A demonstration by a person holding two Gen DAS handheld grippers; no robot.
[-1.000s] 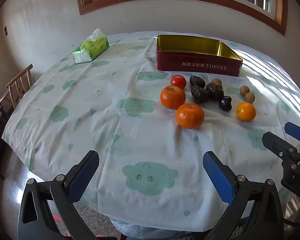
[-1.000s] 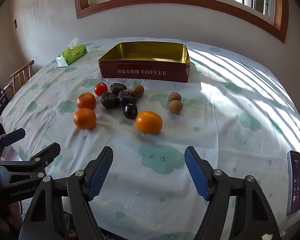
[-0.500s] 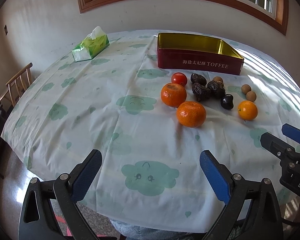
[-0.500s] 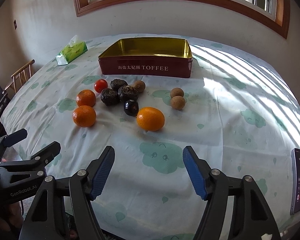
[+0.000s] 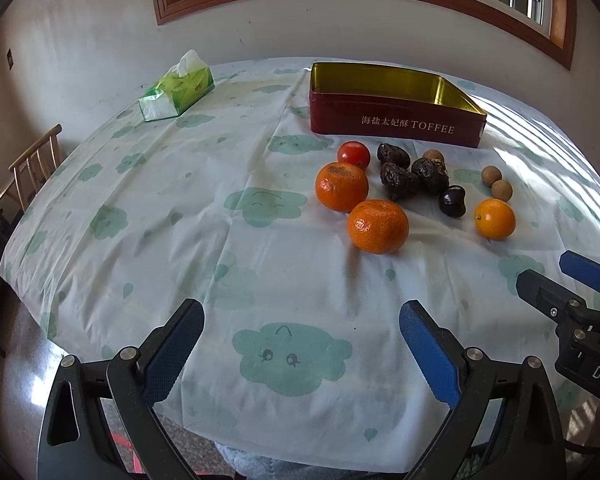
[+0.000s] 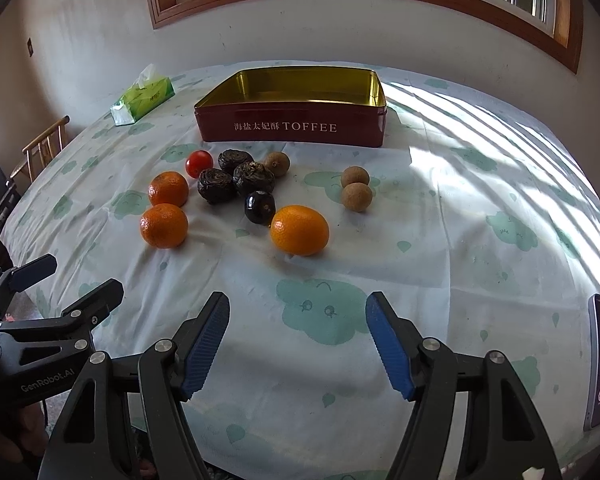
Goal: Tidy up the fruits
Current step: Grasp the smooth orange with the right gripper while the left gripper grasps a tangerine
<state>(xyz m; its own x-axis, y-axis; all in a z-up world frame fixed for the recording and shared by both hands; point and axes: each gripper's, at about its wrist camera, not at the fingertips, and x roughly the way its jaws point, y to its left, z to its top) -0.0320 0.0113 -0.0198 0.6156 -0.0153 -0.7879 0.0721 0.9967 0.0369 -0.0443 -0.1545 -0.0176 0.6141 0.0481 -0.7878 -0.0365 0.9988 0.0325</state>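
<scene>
Currently both grippers hover over the near edge of the counter [image 5: 180, 240], fingers released and empty: left gripper [image 5: 300, 344] spread wide, right gripper [image 6: 298, 344] spread less, after both narrowed slightly. Ahead of the fingers, well apart, the fruits lie loose on the cloth. Nearest the right gripper is the yellow-orange fruit [image 6: 299, 230]; nearest the left gripper is the near tangerine [image 5: 378, 226], ahead and to its right. Both are roundish, so no long axis governs approach. Beyond the fruits stands the toffee tin [image 6: 292, 128], open; its visible interior holds nothing.
</scene>
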